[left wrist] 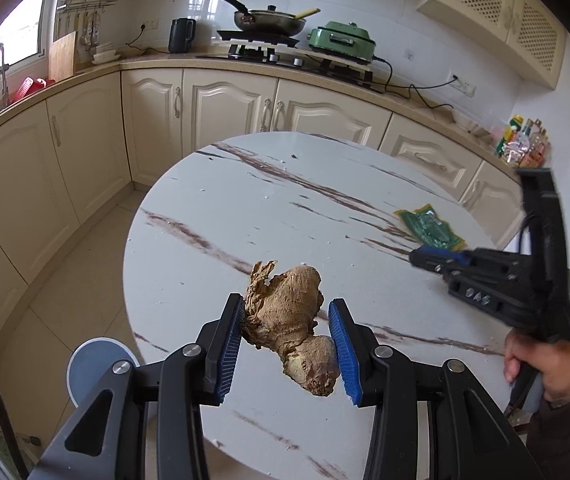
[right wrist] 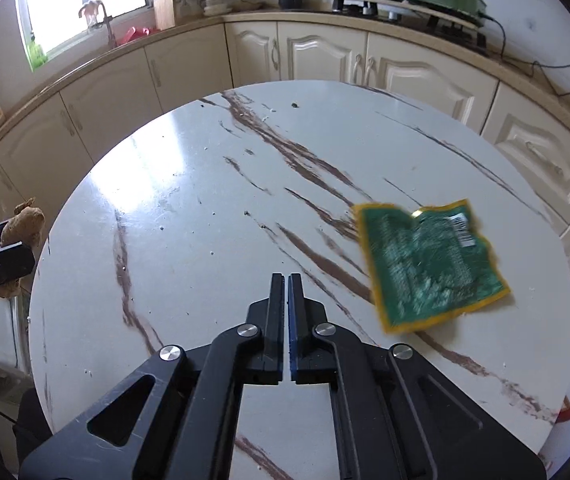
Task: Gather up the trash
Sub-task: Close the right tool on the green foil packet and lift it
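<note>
Left gripper (left wrist: pixel 287 330): jaws clamped on ginger root (left wrist: pixel 289 320), above table (left wrist: pixel 213 208). Right gripper (right wrist: pixel 287 280): jaws closed, empty, beside green wrapper (right wrist: pixel 429 264) lying on table.

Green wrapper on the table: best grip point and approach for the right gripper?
Take the green wrapper at its near left edge, which looks slightly lifted off the table. It lies flat and thin, so come in low from the left with one finger sliding under. The right gripper is shut and empty beside it; open first.
</note>
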`<state>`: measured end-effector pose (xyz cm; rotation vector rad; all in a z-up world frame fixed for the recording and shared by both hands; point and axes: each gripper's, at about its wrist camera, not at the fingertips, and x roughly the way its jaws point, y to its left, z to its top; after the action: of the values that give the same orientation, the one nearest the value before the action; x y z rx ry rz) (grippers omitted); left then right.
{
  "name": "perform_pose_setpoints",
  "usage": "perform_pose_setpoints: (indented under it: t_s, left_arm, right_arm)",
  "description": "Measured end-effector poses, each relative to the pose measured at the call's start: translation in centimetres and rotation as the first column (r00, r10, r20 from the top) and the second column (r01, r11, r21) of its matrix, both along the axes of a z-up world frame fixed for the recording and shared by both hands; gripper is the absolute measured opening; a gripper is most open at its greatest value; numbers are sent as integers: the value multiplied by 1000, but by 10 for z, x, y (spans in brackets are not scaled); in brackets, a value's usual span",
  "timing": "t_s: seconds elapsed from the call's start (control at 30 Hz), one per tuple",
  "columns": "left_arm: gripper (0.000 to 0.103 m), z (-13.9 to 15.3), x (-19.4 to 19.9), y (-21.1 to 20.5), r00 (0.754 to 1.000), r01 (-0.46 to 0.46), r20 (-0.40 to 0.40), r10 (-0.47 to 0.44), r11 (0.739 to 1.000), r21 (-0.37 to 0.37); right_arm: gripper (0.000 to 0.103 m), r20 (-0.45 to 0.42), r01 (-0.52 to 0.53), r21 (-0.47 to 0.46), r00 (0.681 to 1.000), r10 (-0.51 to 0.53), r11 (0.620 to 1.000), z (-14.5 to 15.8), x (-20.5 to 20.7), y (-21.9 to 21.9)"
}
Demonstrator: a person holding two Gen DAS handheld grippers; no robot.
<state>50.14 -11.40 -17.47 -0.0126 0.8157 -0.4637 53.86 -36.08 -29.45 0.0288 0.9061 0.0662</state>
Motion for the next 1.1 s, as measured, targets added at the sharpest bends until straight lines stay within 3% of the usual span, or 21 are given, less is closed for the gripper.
perform_pose_setpoints:
  t_s: [0.13, 0.27, 0.4, 0.47, 0.6, 0.77, 0.9, 1.0, 1.1]
  left_arm:
    - [39, 3, -4, 7, 1000, -2, 8, 2, 1000, 1]
    - [39, 4, -6, 4, 1000, -3, 8, 3, 1000, -6]
    - [39, 2, 2, -1, 1000, -3, 4, 3, 1000, 0]
    - [39, 1, 9, -3, 1000, -2, 1, 2, 1000, 4]
    - [39, 0, 17, -3, 1000, 0, -2, 0, 1000, 20]
    - [39, 1, 28, 0, 1000, 2, -2, -2, 1000, 24]
    - [39, 2, 30, -1, 1000, 11, 4, -12, 1000, 13]
    - [39, 3, 33, 0, 1000, 17, 7, -17, 1000, 7]
    - [39, 4, 34, 1, 1000, 25, 9, -25, 1000, 4]
  right_arm:
    - [80, 86, 95, -1, 992, -95, 995, 23, -13, -29]
    - [94, 30, 127, -68, 992, -125, 990, 18, -4, -63]
    - [94, -29, 81, -104, 996, -85, 991, 4, 11, -71]
    - [100, -45, 66, -111, 996, -71, 992, -2, 21, -73]
    - [103, -73, 20, -135, 997, -30, 991, -14, 44, -79]
    - [103, -128, 7, -60, 992, -15, 998, -26, 63, -101]
    - [103, -125, -21, -24, 992, 18, 999, -25, 66, -105]
    - [103, -138, -10, -87, 990, -2, 996, -31, 71, -109]
    - [103, -123, -7, -66, 992, -2, 998, -32, 71, -113]
